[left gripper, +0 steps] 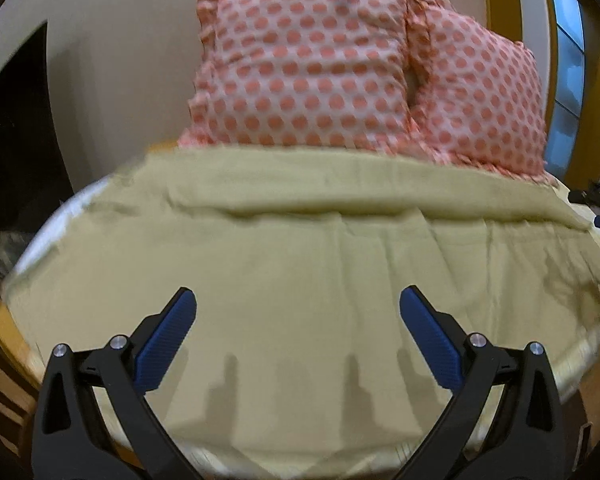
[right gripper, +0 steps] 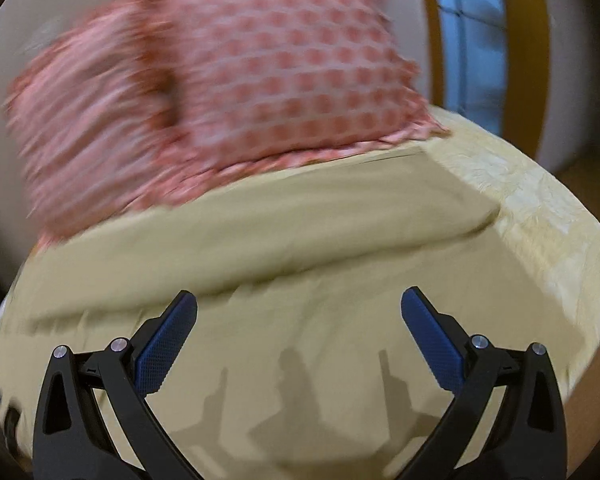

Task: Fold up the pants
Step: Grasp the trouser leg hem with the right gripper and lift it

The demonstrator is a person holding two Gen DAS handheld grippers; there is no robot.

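— Left hand-held gripper and right hand-held gripper both gape wide, empty, over the bed.

— Pants?

— That khaki cloth spread below the polka-dot pillows, probably. Soft, light; pinch a hem edge.

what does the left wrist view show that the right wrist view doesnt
Only the left wrist view shows the dark opening at far left, a white sheet edge and the bed's wooden frame; it is sharper.

Only the right wrist view shows the patterned cream sheet along the bed's right edge; its pillows are motion-blurred.

Both show the beige cloth, two polka-dot pillows, the window and an open hand-held gripper: left, right, holding nothing.
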